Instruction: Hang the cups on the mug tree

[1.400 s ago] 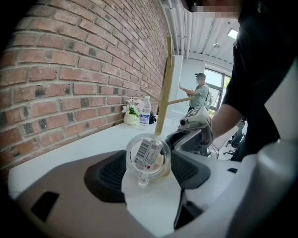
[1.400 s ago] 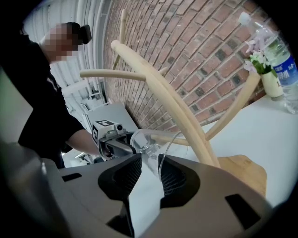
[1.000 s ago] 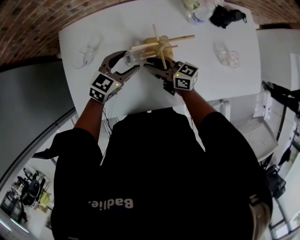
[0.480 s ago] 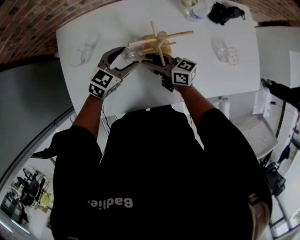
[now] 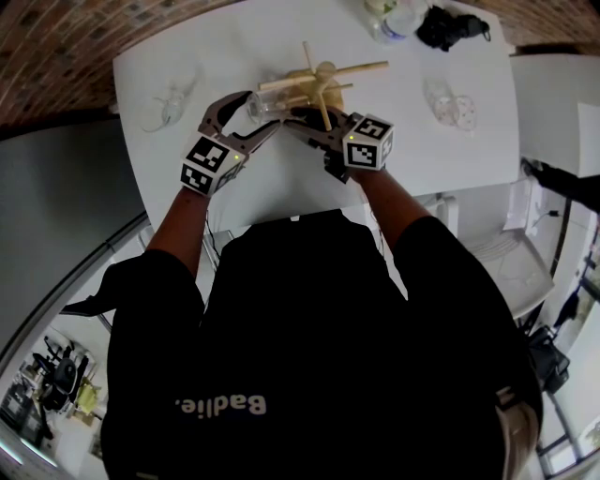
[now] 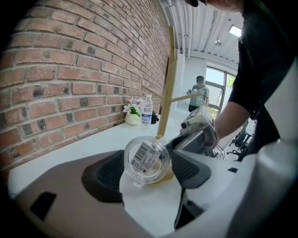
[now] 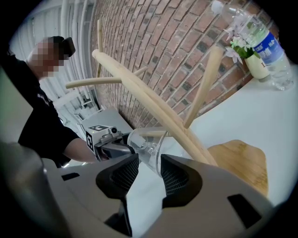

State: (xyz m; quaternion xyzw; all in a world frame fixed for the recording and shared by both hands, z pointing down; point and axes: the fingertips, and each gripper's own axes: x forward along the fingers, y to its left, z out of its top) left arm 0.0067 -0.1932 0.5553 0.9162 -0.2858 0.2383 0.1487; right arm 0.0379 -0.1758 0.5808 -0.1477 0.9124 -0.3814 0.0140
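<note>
A clear plastic cup (image 5: 261,106) lies on its side between my two grippers, right beside the wooden mug tree (image 5: 319,86). My left gripper (image 5: 262,114) has it across the body. In the left gripper view the labelled base (image 6: 146,158) faces the camera and both pads touch it, though the jaws are starting to ease open. My right gripper (image 5: 298,120) comes in from the other side, its jaws opening. There the cup's mouth end (image 7: 145,146) dips between the pads with a gap on one side, under a slanted peg (image 7: 139,88) of the tree.
Two more clear cups rest on the white table (image 5: 281,187), one at the left (image 5: 172,101) and one at the right (image 5: 452,105). A water bottle (image 5: 398,21), a flower vase (image 6: 132,118) and a black object (image 5: 453,28) stand at the far edge by the brick wall.
Both grippers stay on the cup at the tree. The whole group has shifted only slightly up and left in the head view.
</note>
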